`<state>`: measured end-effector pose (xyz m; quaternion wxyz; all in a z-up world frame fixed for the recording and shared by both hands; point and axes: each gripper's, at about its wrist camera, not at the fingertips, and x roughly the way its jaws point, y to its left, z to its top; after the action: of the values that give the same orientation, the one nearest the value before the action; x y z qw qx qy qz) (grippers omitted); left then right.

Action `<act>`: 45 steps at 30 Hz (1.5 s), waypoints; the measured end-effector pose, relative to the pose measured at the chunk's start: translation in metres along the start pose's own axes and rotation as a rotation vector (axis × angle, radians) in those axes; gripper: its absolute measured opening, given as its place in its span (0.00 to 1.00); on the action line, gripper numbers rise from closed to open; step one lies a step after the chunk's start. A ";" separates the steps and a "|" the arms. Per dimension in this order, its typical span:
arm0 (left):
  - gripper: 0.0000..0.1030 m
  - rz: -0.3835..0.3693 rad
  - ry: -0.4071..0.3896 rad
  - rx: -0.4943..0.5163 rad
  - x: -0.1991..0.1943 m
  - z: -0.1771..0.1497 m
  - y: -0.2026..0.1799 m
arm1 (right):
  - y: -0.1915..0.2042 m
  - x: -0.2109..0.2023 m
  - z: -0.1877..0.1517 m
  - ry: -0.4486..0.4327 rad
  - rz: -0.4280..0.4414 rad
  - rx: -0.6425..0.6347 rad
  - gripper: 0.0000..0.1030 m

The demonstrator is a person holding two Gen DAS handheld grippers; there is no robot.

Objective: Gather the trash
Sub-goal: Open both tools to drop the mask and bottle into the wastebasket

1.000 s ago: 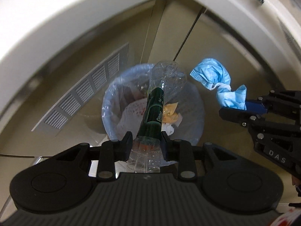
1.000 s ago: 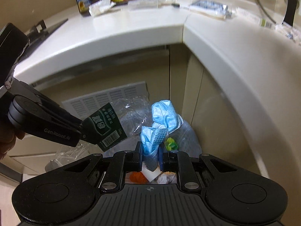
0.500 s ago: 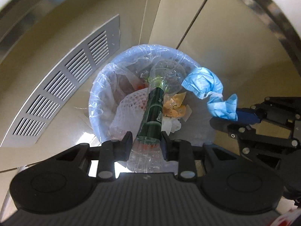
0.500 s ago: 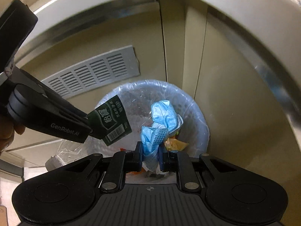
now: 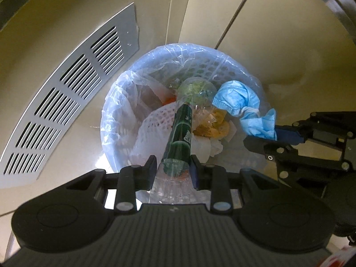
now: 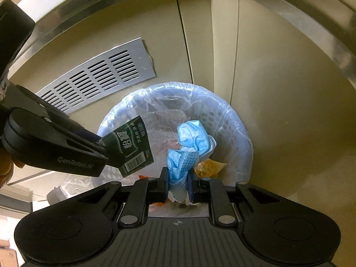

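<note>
A white bin lined with a clear plastic bag stands on the floor against beige cabinets, holding foam netting, orange wrappers and tissue. My left gripper is shut on a clear plastic bottle with a dark green label, which points straight down into the bin. The same bottle shows in the right wrist view, sticking out of the left gripper. My right gripper is shut on a crumpled blue face mask, held over the bin's right side.
A metal vent grille is set in the cabinet panel left of the bin. A cabinet door seam runs above the bin. A metal counter trim curves overhead. A hand grips the left tool.
Both grippers have come down toward the bin with their loads; the countertop has left both views and the bin looks larger. The bottle and mask now hang over its opening.
</note>
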<state>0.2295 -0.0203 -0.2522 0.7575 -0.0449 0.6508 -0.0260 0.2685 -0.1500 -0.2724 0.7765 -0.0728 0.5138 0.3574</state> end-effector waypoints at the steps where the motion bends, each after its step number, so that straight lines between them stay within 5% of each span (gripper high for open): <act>1: 0.27 -0.001 0.004 0.002 0.003 0.002 0.000 | -0.001 0.002 0.001 0.001 0.000 0.003 0.16; 16: 0.27 0.074 -0.016 0.065 0.038 0.005 -0.002 | -0.016 0.045 0.001 0.044 0.011 0.048 0.16; 25: 0.48 0.091 -0.111 0.060 0.015 -0.007 -0.004 | -0.017 0.048 -0.001 0.075 0.004 0.067 0.16; 36: 0.51 0.096 -0.185 0.040 -0.012 -0.021 -0.002 | -0.015 0.050 0.004 0.062 0.019 0.083 0.17; 38: 0.51 0.097 -0.190 0.034 -0.013 -0.025 0.000 | -0.015 0.053 0.004 0.059 0.024 0.094 0.28; 40: 0.51 0.099 -0.197 0.037 -0.016 -0.029 0.002 | -0.016 0.051 0.003 0.046 0.018 0.103 0.50; 45: 0.51 0.095 -0.212 0.025 -0.025 -0.036 0.007 | -0.016 0.043 0.000 0.039 0.007 0.106 0.50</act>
<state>0.1898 -0.0124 -0.2341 0.8228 -0.0069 0.5682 0.0067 0.2882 -0.1411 -0.3128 0.7678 -0.0369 0.5474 0.3308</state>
